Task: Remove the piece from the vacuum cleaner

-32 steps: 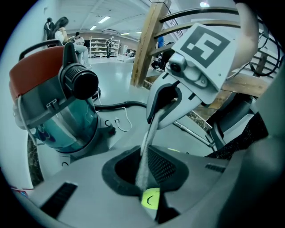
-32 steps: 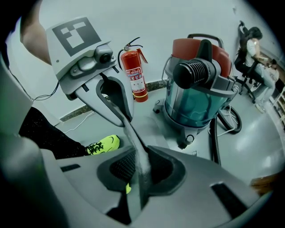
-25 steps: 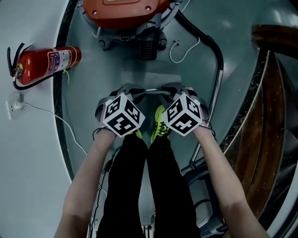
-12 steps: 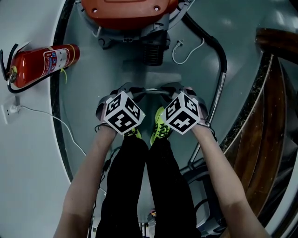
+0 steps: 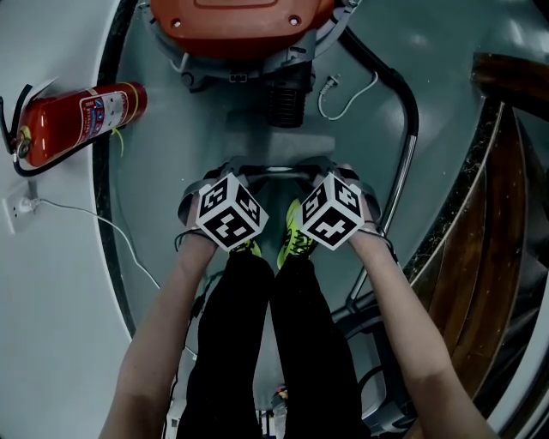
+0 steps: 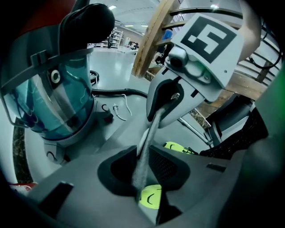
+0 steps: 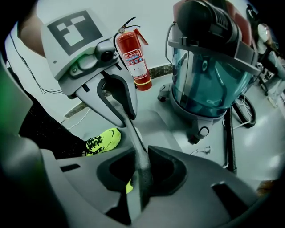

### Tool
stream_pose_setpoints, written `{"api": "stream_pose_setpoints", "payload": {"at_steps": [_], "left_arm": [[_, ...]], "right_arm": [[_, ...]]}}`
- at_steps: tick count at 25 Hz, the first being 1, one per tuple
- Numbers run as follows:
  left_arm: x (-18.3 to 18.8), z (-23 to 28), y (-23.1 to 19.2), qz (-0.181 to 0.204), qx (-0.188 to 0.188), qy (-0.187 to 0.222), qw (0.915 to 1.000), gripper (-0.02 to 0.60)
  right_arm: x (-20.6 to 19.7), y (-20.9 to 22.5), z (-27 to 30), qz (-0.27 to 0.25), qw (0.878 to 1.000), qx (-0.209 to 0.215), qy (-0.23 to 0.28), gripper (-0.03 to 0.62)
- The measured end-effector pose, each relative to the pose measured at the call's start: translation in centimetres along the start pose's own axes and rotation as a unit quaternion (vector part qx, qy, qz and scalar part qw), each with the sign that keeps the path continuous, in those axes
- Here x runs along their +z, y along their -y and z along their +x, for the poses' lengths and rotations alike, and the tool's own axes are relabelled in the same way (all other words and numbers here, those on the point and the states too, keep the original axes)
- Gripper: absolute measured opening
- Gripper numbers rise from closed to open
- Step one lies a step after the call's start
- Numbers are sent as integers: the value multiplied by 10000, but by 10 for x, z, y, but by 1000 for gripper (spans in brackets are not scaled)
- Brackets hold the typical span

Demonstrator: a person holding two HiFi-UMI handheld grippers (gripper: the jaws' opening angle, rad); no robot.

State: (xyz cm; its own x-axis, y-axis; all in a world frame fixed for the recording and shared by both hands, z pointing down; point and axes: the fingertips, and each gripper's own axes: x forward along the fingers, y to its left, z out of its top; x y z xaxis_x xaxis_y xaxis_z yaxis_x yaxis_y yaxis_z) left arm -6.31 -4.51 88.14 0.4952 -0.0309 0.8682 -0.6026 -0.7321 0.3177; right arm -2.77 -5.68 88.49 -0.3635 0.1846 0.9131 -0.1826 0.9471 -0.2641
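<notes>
A thin flat grey piece [image 5: 276,170] spans level between my two grippers, just in front of the person's feet. My left gripper [image 5: 233,170] holds its left end, and its jaws are opening with the piece [image 6: 149,138] still between them. The right gripper [image 5: 324,167] is shut on the other end [image 7: 136,142]. Both grippers face each other a short way apart. The vacuum cleaner [image 5: 236,21], with an orange lid and a clear teal tank [image 6: 49,89], stands on the floor beyond them, apart from the piece.
A black hose [image 5: 403,94] curves from the vacuum down the right side. A red fire extinguisher [image 5: 81,116] lies at the left near a wall socket [image 5: 21,206] with a white cable. A wooden stair rail [image 5: 497,171] runs along the right. Yellow shoes [image 5: 294,227] sit under the grippers.
The grippers and the piece keep their place. The view has shifted slightly, so the vacuum sits a little higher in the frame.
</notes>
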Motion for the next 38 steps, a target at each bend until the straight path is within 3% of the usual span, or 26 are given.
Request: {"api": "stream_pose_setpoints", "payload": {"at_steps": [7, 15, 17, 18, 23, 28, 31, 34, 38], "left_arm": [[-15, 0, 7, -74, -177, -155, 9997, 158], [-31, -3, 24, -305, -274, -160, 9990, 172], [-35, -5, 30, -326, -295, -176, 9989, 175], [-36, -6, 31, -334, -298, -188, 9988, 176], [-38, -16, 34, -362, -237, -141, 9990, 178], [-28, -37, 31, -1142, -219, 542, 9917, 178], [-23, -53, 30, -1120, -81, 681, 9913, 176], [-19, -66, 32, -1129, -47, 682, 9913, 176], [-6, -83, 32, -1515, -41, 906, 9843, 173]], "right_arm": [[-3, -8, 4, 103, 9996, 249, -124, 89], [-18, -31, 7, 179, 9969, 648, -408, 148], [-21, -37, 6, 349, 9955, 772, -435, 240], [-22, -38, 6, 410, 9949, 801, -460, 255], [-20, -34, -5, 413, 9970, 540, -383, 253], [-13, -33, -23, 754, 9962, 395, -208, 250], [-6, -34, -37, 840, 9958, 353, -106, 242], [2, -35, -52, 953, 9950, 290, 51, 225], [12, -35, -73, 1210, 9922, 159, 269, 163]]}}
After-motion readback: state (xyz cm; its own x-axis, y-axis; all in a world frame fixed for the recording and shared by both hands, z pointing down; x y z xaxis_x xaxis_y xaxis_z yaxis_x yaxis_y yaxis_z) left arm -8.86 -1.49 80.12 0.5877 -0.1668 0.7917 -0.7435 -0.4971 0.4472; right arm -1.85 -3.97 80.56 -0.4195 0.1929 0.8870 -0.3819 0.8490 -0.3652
